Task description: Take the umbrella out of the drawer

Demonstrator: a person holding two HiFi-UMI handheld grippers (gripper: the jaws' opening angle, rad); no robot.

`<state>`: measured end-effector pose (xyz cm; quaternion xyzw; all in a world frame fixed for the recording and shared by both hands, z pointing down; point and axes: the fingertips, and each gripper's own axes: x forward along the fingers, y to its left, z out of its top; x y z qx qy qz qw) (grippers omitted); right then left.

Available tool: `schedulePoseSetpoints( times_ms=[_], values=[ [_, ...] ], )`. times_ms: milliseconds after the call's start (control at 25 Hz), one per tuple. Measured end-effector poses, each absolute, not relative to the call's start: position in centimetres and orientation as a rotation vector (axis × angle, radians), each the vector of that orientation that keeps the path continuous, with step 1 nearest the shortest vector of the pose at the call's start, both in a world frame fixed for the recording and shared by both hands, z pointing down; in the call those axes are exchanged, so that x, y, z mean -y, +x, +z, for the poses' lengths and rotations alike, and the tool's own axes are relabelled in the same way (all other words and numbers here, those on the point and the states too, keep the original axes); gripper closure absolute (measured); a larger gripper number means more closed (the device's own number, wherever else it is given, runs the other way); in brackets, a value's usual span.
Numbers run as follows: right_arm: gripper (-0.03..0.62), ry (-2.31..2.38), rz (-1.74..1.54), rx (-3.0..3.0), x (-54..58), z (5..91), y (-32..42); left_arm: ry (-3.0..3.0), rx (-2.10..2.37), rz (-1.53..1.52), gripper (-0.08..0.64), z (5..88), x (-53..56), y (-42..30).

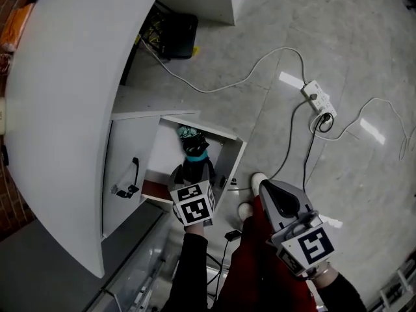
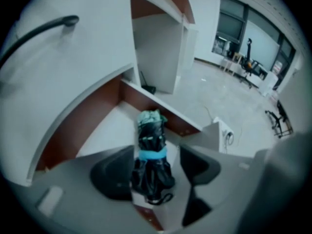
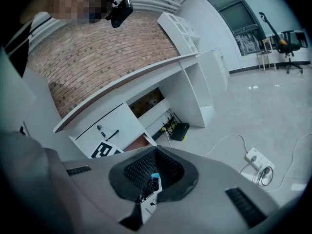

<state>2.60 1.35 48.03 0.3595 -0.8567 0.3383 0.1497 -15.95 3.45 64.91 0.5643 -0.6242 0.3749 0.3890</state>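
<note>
Left gripper (image 2: 155,167): it is being held over the open drawer (image 1: 214,130), at the lower centre of the head view, and is being pointed steeply down. Its jaws are being kept wide apart, one on each side of the umbrella (image 2: 152,155). No pad is being pressed against the umbrella, so nothing is being gripped.
Right gripper (image 3: 155,155): it is being held at the lower right of the head view, over the floor (image 1: 273,31) and beside the person's red trouser leg (image 1: 253,265), well apart from the drawer. Its jaws are being kept together at the tips, and nothing is being gripped between them.
Umbrella: it is folded and black, with a teal band round its middle and a pale teal end. It is being left lying inside the drawer, at the centre of the head view, with the pale end toward the top of the frame. In the left gripper view it is being framed at the lower centre, between the two jaws.
Drawer: it is white with reddish-brown inner edges and is being kept pulled out beneath the curved white desk top (image 1: 78,77).
Handle (image 1: 134,171): a black bar is being shown on the white front panel just left of the drawer.
Floor: a white power strip (image 1: 318,97) is being shown at the upper right, with a white cable (image 1: 214,90) being trailed toward the desk.
</note>
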Motion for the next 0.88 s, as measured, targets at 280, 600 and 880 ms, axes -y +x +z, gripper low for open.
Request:
schedulePoseSetpoints(
  times_ms=[280, 600, 880],
  values=[
    [0.594, 1.035, 1.044, 2.449, -0.6, 50.0, 1.4, 1.406, 1.526, 1.045, 0.256, 69.4, -2.8, -16.6],
    [0.594, 1.03, 1.069, 2.429, 0.2, 52.1, 0.5, 1.367, 1.468, 1.095, 0.255, 73.4, -2.2, -16.8],
    [0.595, 0.994, 1.109, 2.426, 0.1, 52.9, -0.6, 1.333, 1.462, 1.136, 0.255, 75.1, -1.5, -17.3]
  ],
)
